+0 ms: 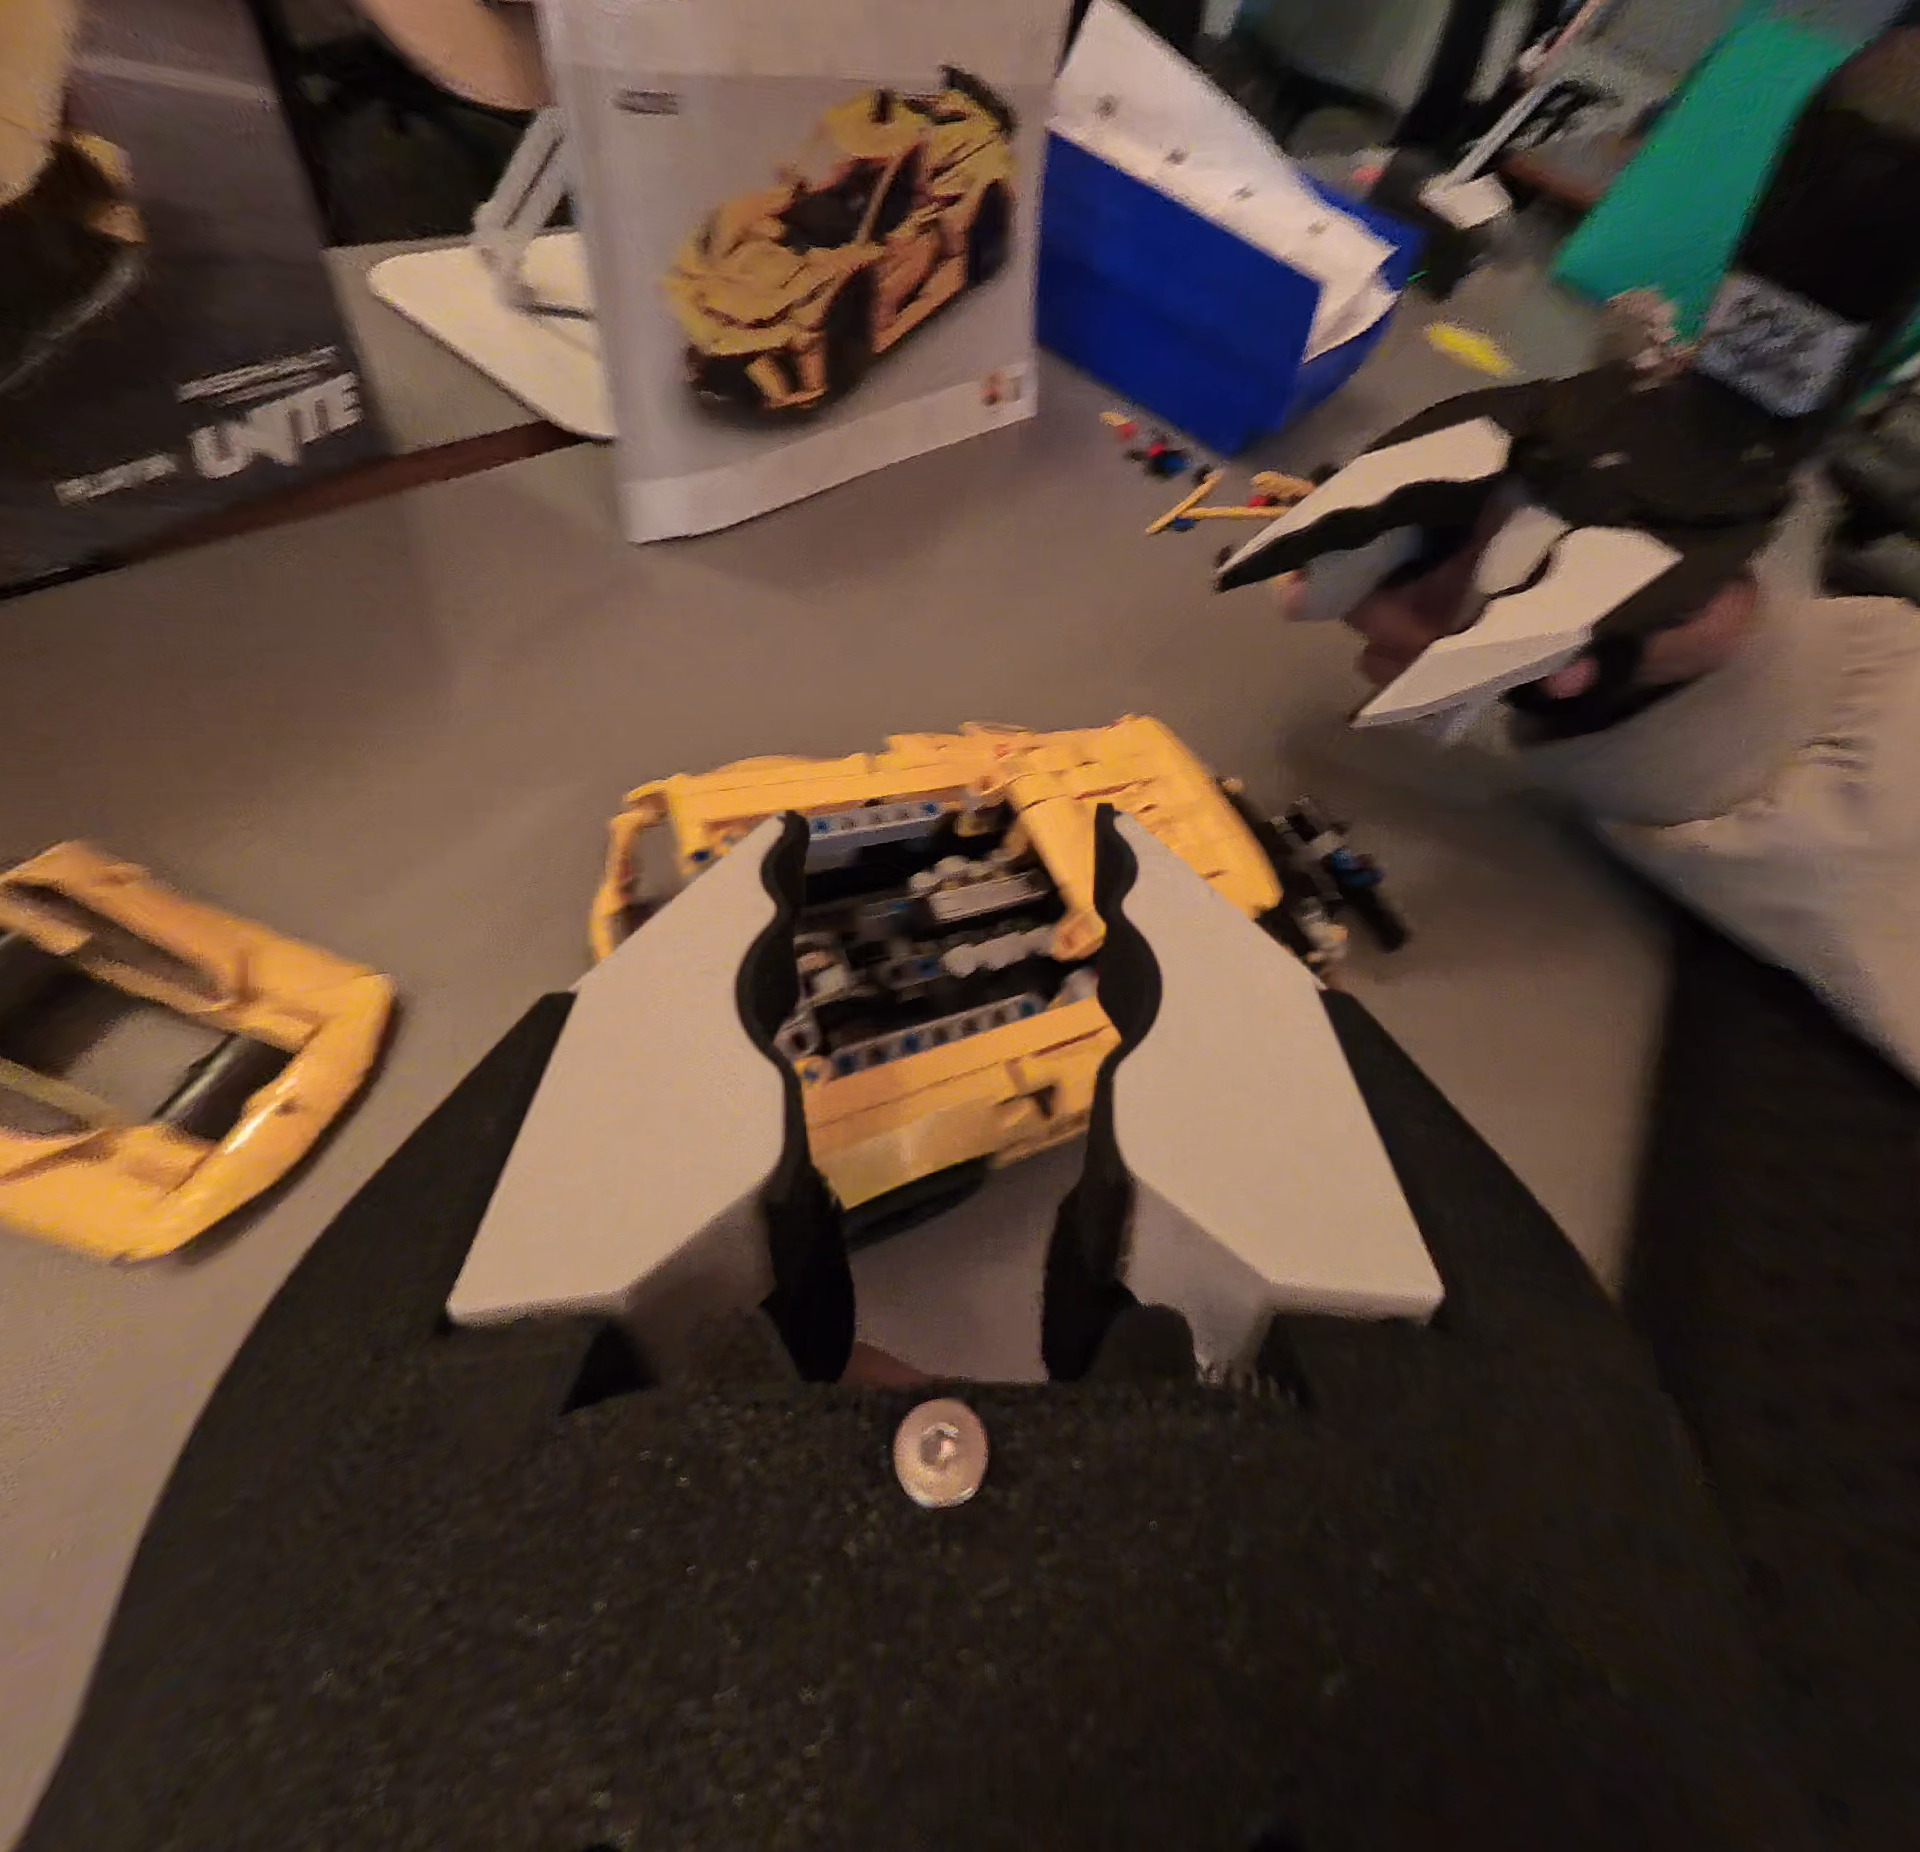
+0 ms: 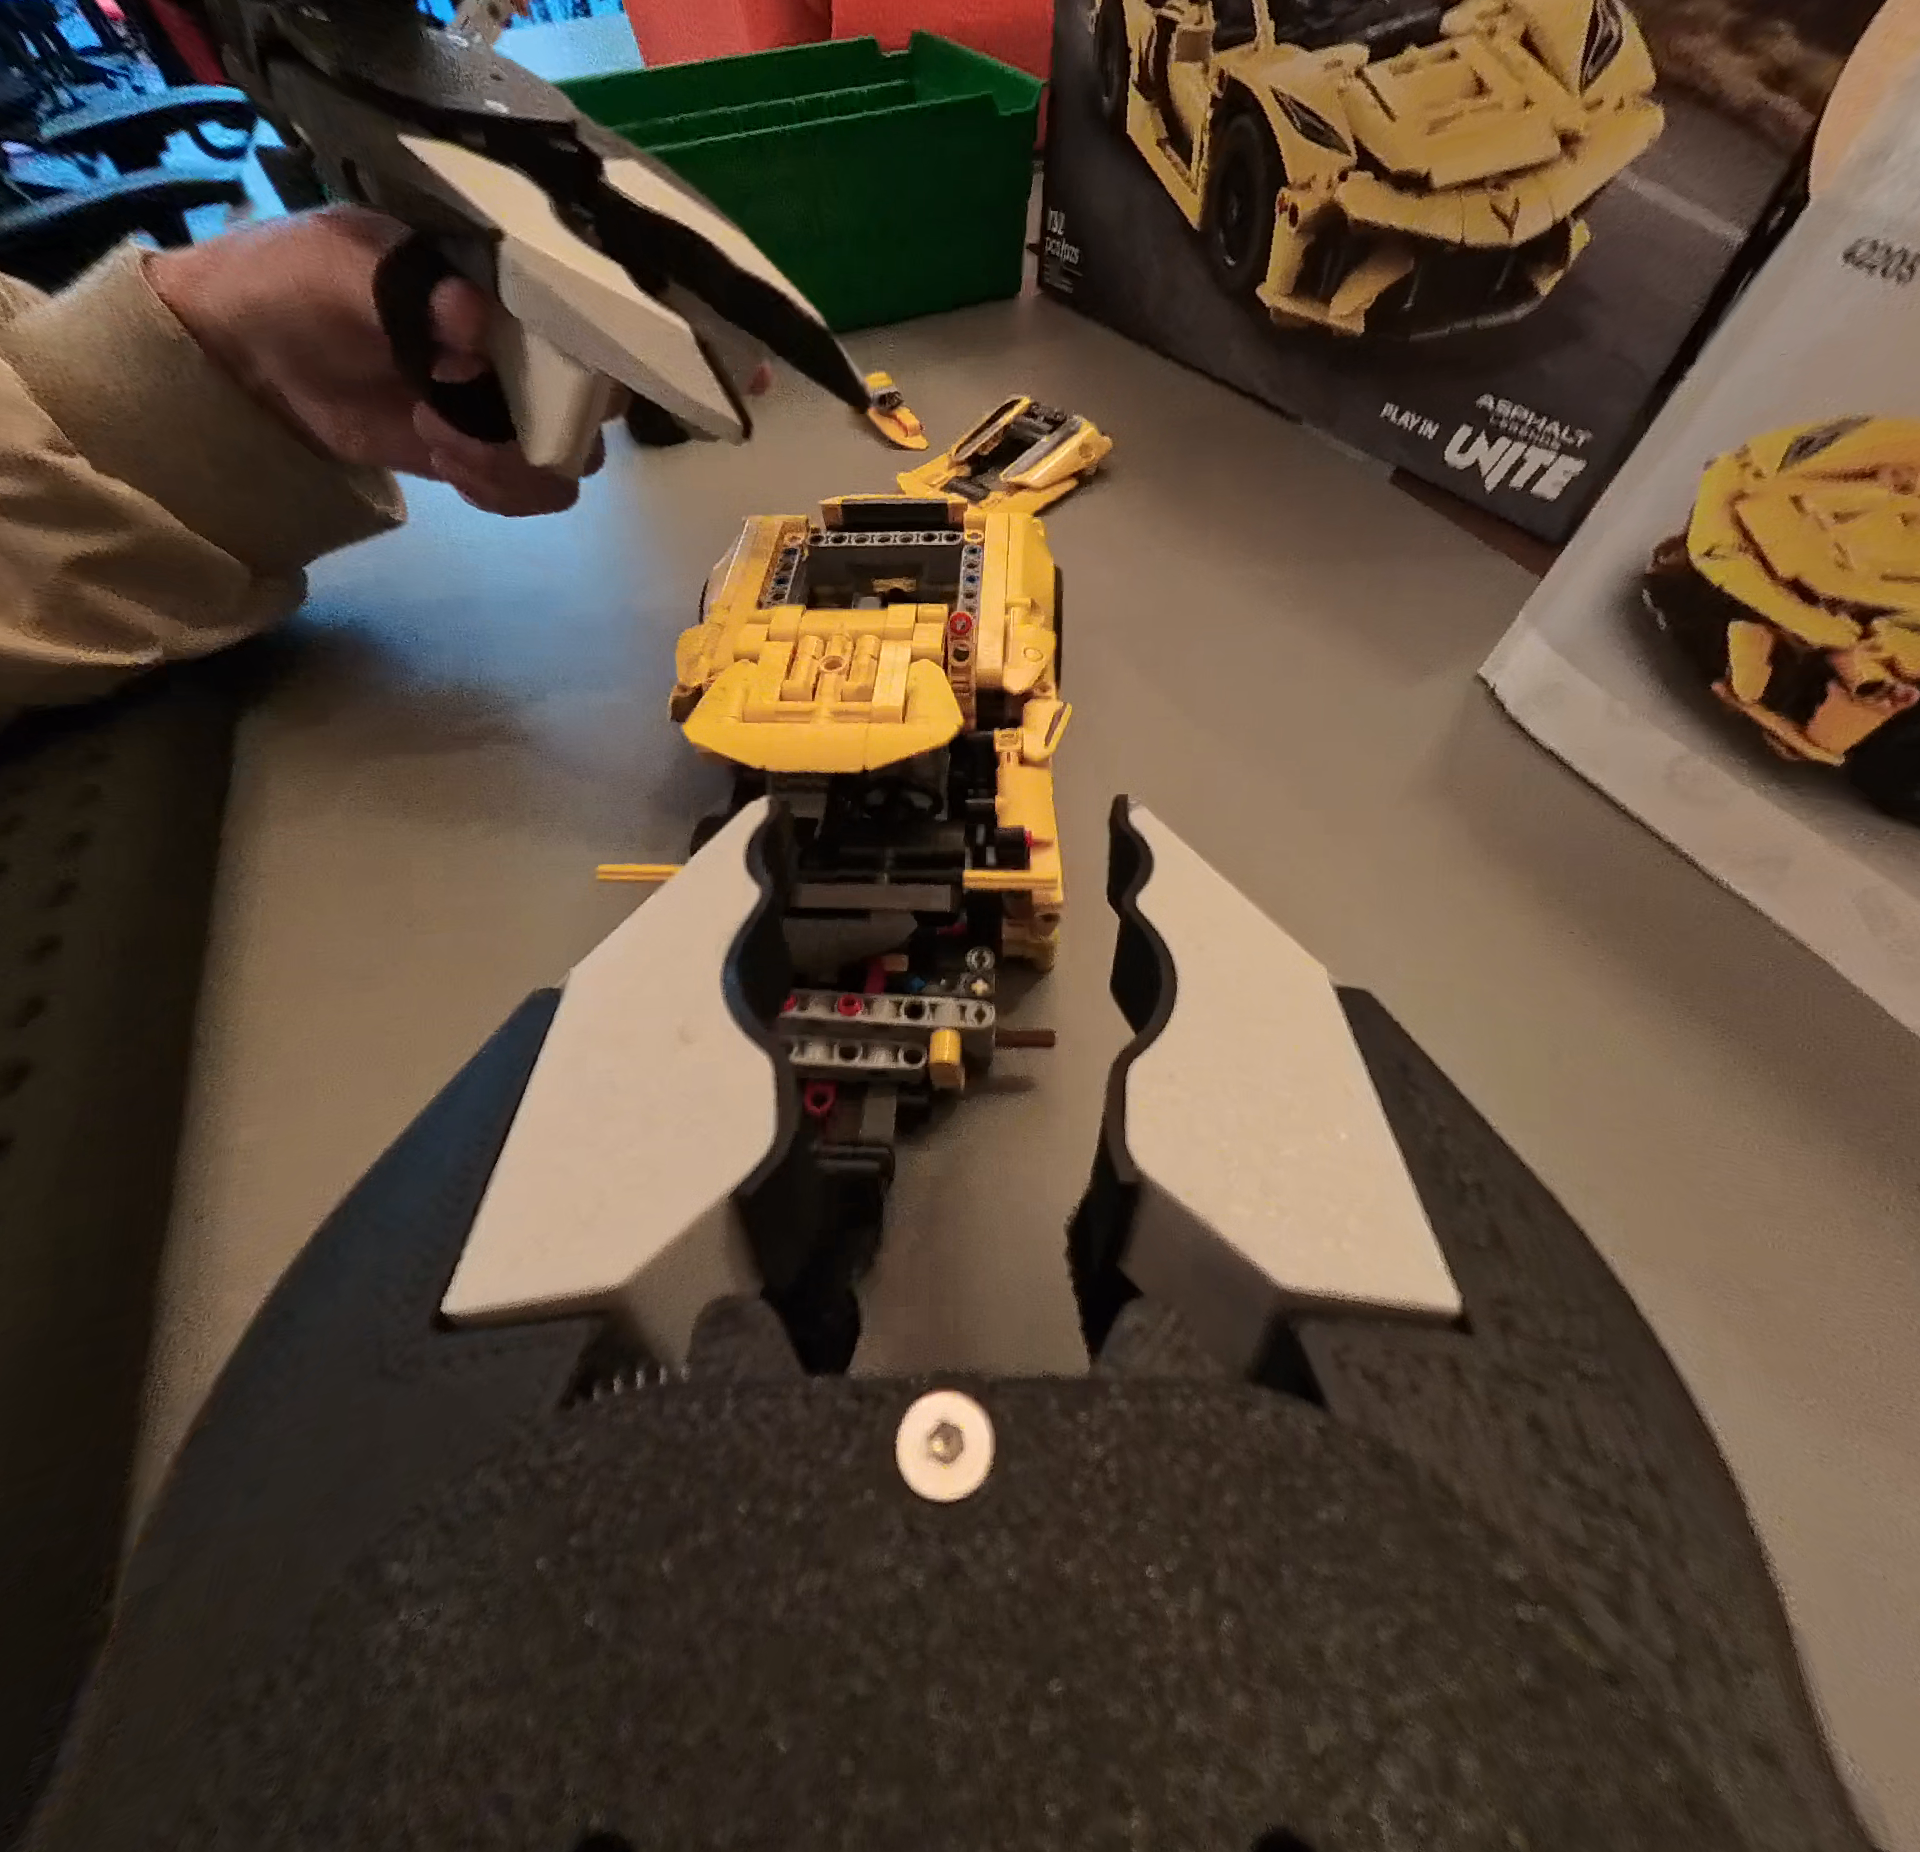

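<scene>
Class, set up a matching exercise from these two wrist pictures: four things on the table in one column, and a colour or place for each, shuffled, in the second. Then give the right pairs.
Things:
1. model car
2. bin
3. booklet
4. loose panel

Descriptions:
A. green, behind the left gripper in the right wrist view
B. stands upright, shows a picture of a yellow car
C. lies flat on the table, apart from the car
D. half-built, yellow and black, in front of both grippers

Pairs: 1-D, 2-A, 3-B, 4-C
</scene>
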Available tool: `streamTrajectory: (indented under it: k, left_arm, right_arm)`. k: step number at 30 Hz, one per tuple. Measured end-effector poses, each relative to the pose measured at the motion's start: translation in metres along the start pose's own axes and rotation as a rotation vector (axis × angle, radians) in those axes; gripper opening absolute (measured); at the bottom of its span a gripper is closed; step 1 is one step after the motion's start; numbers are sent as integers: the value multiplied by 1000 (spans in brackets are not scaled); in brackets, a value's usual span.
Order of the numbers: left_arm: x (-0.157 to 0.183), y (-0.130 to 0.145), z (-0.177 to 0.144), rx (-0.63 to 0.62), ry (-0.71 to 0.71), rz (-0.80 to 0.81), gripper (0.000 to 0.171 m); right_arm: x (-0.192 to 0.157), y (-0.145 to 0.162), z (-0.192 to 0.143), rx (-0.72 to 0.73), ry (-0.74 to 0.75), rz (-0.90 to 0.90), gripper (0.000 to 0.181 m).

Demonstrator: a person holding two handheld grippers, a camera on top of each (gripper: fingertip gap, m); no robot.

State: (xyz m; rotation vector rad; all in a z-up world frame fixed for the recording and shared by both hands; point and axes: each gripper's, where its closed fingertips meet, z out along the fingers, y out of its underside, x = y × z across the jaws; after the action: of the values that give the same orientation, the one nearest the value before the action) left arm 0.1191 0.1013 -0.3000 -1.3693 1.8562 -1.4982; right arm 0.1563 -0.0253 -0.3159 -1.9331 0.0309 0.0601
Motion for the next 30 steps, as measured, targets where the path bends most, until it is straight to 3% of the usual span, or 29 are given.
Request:
streamTrajectory:
  k: [3,6,11,18,21,25,27,30]
  left_arm:
    - [24,-17,6,103,78,35,54]
    - [29,-8,14,57,50,118,54]
    - [59,2,11,10,170,186,47]
    - [26,10,13,3,-36,241,45]
    - [35,15,8,21,21,166,45]
    - [51,24,-1,86,-3,124,44]
    - [67,26,-6,116,0,132,34]
    - [83,46,2,46,-55,151,29]
  right_arm:
    - [8,13,-8,-58,13,28,57]
    - [9,10,-9,-48,33,-5,55]
    - [6,13,-3,-51,35,5,48]
    - [1,31,11,-96,-46,39,66]
    - [-10,29,17,-92,-79,21,62]
    - [2,32,15,-96,-75,101,61]
    - [10,30,12,-84,-51,129,56]
    - [10,29,10,-84,-67,180,48]
